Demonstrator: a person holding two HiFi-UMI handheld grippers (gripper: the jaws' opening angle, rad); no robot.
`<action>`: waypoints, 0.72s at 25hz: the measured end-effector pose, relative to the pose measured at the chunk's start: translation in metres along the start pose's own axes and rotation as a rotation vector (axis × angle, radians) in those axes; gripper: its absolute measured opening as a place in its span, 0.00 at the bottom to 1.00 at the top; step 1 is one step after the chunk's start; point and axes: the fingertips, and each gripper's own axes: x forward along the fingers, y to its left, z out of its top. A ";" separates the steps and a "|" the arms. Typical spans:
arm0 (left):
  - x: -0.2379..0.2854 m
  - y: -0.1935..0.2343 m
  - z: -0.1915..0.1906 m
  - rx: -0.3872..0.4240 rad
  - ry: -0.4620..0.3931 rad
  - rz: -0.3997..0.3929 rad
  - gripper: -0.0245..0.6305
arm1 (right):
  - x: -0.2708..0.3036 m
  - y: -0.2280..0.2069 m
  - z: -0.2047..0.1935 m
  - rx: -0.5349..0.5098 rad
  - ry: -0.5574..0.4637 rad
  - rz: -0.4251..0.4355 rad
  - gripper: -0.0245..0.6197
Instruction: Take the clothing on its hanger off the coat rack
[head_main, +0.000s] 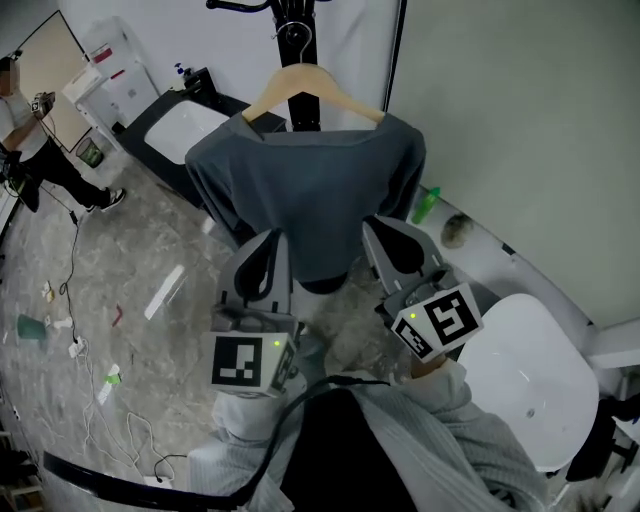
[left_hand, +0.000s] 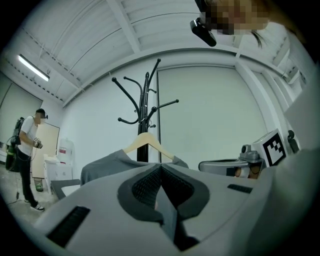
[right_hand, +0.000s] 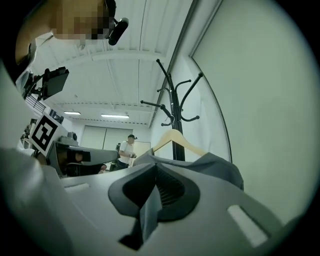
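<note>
A grey shirt (head_main: 310, 190) hangs on a wooden hanger (head_main: 310, 85), whose hook sits on the black coat rack (head_main: 290, 15). Both grippers are below the shirt's hem, apart from it. My left gripper (head_main: 276, 236) is shut and holds nothing; it points up toward the shirt's lower left. My right gripper (head_main: 370, 224) is likewise shut and holds nothing, near the lower right. In the left gripper view the closed gripper (left_hand: 160, 167) faces the shirt (left_hand: 107, 165), hanger (left_hand: 147, 140) and rack (left_hand: 147, 100). The right gripper view shows its closed gripper (right_hand: 156, 167) below the hanger (right_hand: 175, 140) and shirt (right_hand: 220, 167).
A pale wall (head_main: 520, 120) stands close on the right. A white round table (head_main: 520, 380) is at the lower right, a white-topped dark stand (head_main: 185, 130) behind left. A green bottle (head_main: 427, 205) sits by the wall. A person (head_main: 30, 130) stands far left; cables (head_main: 100, 400) lie on the floor.
</note>
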 end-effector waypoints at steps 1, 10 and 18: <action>0.006 0.009 0.003 0.007 -0.009 -0.018 0.04 | 0.008 -0.002 0.002 -0.009 -0.005 -0.023 0.04; 0.052 0.082 0.028 0.128 -0.019 -0.132 0.04 | 0.068 -0.021 0.017 -0.120 -0.027 -0.271 0.04; 0.082 0.088 0.024 0.228 -0.010 -0.183 0.04 | 0.065 -0.048 0.009 -0.214 0.067 -0.422 0.04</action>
